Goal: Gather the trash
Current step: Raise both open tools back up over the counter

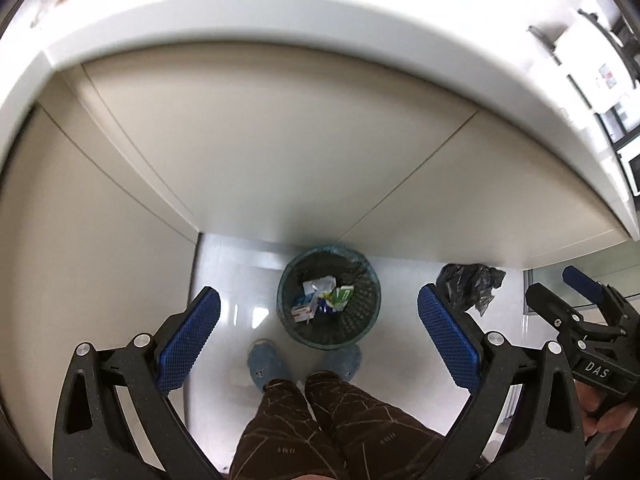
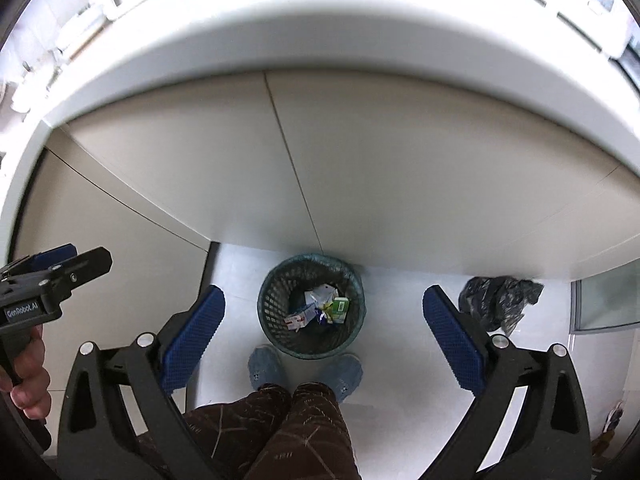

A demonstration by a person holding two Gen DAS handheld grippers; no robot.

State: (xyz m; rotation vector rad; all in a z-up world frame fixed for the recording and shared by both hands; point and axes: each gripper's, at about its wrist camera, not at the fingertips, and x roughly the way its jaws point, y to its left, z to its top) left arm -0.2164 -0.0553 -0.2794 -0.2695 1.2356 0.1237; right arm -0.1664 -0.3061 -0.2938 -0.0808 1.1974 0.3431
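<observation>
A dark mesh trash bin (image 1: 362, 322) (image 2: 272, 312) with a bluish liner stands on the white floor against a beige cabinet. Inside lie cartons and wrappers (image 1: 324, 298) (image 2: 320, 306), one of them green. A crumpled black plastic bag (image 1: 470, 282) (image 2: 500, 300) lies on the floor to the bin's right. My left gripper (image 1: 319, 332) is open and empty, high above the bin. My right gripper (image 2: 324, 334) is open and empty, also high above it. Each gripper shows at the edge of the other's view: the right (image 1: 580, 300), the left (image 2: 68, 264).
The white countertop edge (image 1: 320, 12) overhangs the beige cabinet doors (image 1: 280, 140). The person's legs in brown trousers (image 1: 320, 420) and blue slippers (image 1: 264, 364) stand just in front of the bin. A glass panel (image 2: 608, 296) is at the right.
</observation>
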